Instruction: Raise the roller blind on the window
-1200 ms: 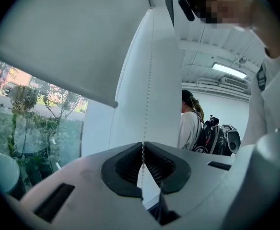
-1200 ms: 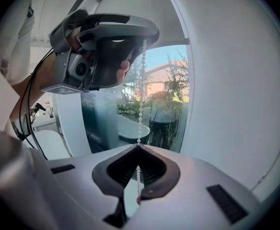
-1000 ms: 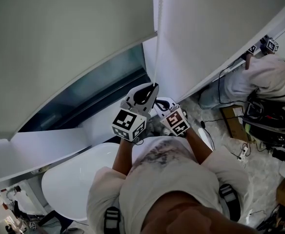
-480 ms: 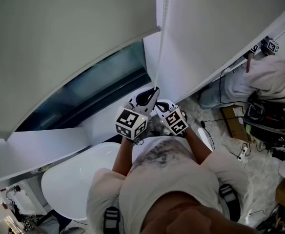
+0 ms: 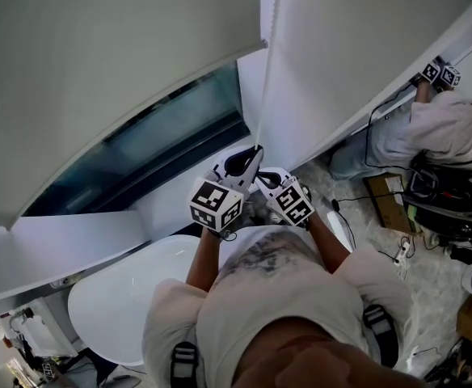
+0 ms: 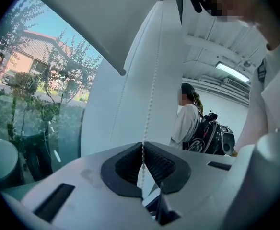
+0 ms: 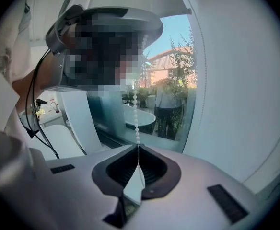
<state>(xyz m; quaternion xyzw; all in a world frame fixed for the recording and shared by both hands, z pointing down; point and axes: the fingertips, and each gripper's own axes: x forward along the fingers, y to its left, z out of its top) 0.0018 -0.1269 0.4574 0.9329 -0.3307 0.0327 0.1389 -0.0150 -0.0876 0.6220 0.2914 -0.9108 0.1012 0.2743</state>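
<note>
Lower than a second ago, our left gripper and right gripper each pinch the bead chain, which rises from between their pressed jaws, because we drag it down to lift the blind, now baring more window.

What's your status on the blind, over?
Left claw, right claw both shut on bead chain. Roller blind partly raised, glass showing below. Nothing blocking the chain.

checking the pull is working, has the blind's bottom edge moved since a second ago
Yes. The blind's bottom edge has risen slightly against the fixed window frame, uncovering a wider strip of dark glass.
</note>
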